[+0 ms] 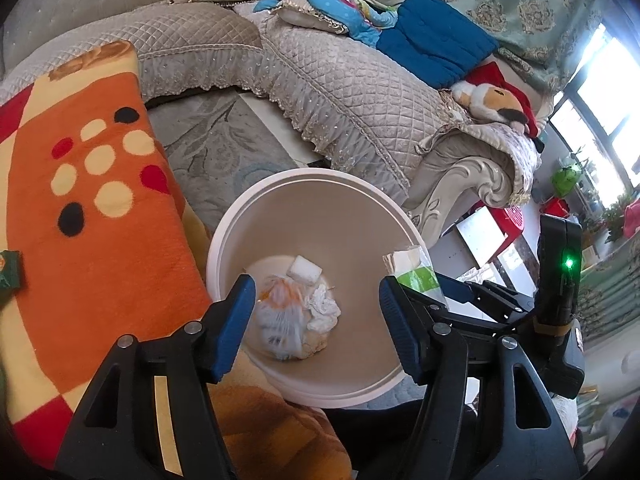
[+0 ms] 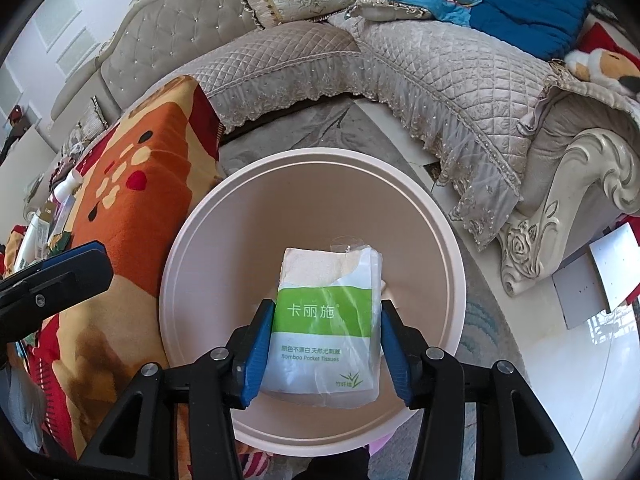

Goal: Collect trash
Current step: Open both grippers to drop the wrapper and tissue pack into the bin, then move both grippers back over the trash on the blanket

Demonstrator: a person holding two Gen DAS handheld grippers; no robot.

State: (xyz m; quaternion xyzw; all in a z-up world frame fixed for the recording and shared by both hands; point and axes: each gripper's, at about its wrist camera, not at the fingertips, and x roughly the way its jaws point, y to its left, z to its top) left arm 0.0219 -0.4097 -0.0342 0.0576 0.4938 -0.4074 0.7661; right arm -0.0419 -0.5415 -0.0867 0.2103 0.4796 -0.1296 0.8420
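The right tongs (image 2: 326,344) clamp a tissue pack (image 2: 326,320) over the bin (image 2: 200,248). The left tongs (image 1: 316,320) gape empty, with trash (image 1: 296,316) at twelve o'clock below.

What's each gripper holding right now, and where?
Right gripper pinches the tissue pack by its lower side edges; left gripper holds nothing.

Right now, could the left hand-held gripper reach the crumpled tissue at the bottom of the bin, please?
Probably yes: the left hand-held gripper hangs open over the bin with nothing between its jaws, and the crumpled tissue lies uncovered below. The tissue packet sits off to the side.
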